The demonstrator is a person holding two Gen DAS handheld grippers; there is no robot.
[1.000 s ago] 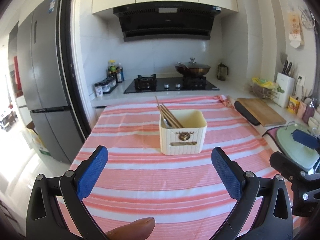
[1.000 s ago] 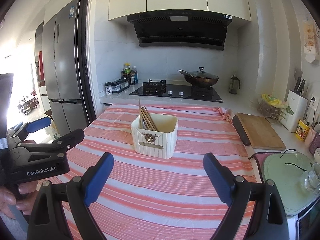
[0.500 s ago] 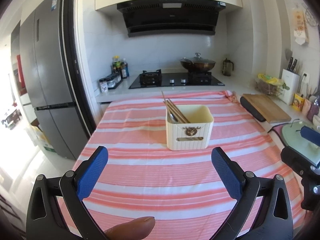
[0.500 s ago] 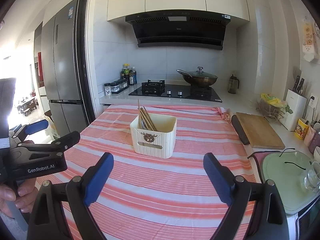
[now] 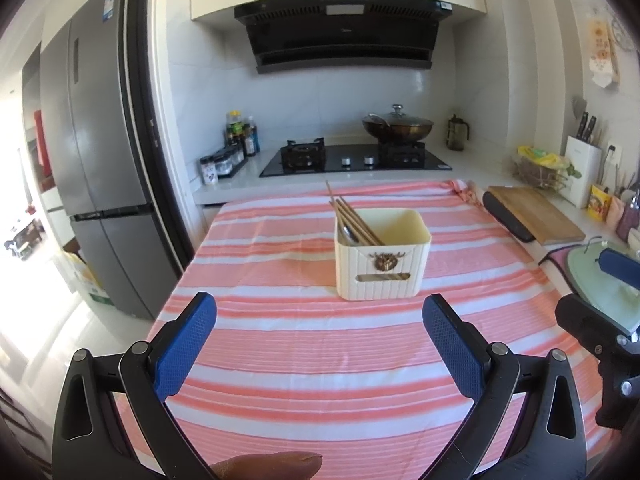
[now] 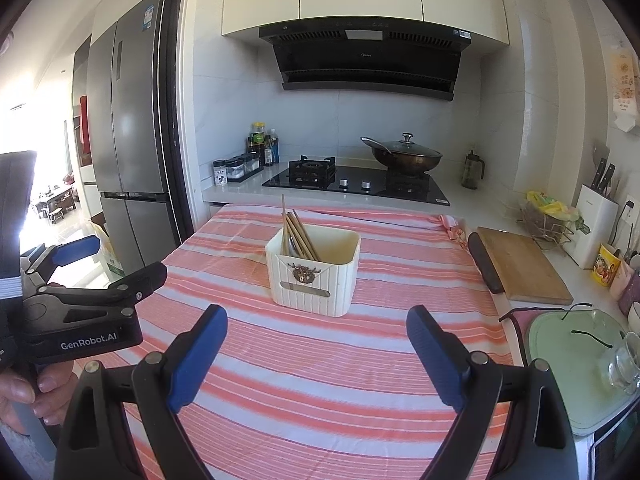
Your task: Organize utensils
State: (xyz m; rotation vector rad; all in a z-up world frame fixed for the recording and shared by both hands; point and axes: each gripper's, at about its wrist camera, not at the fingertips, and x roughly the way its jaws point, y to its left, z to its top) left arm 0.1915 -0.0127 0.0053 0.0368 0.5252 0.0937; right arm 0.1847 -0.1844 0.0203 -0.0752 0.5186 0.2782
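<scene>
A cream utensil holder (image 5: 382, 258) stands on the pink-striped tablecloth (image 5: 320, 344); it also shows in the right wrist view (image 6: 314, 270). Wooden chopsticks (image 5: 352, 216) and a metal spoon lean in its left side; the chopsticks also show in the right wrist view (image 6: 298, 232). My left gripper (image 5: 320, 320) is open and empty, held back from the holder above the cloth. My right gripper (image 6: 316, 330) is open and empty, also short of the holder. The left gripper's body shows at the left of the right wrist view (image 6: 80, 304).
A wooden cutting board (image 6: 520, 266) lies right of the cloth. A green lid (image 6: 576, 360) and a glass sit at the near right. A hob with a wok (image 6: 404, 156), jars, a knife block (image 6: 598, 220) and a fridge (image 5: 100, 168) stand behind.
Both grippers have drawn back and risen a little, so the holder looks slightly farther. Both stay open and empty. The holder has not moved.
</scene>
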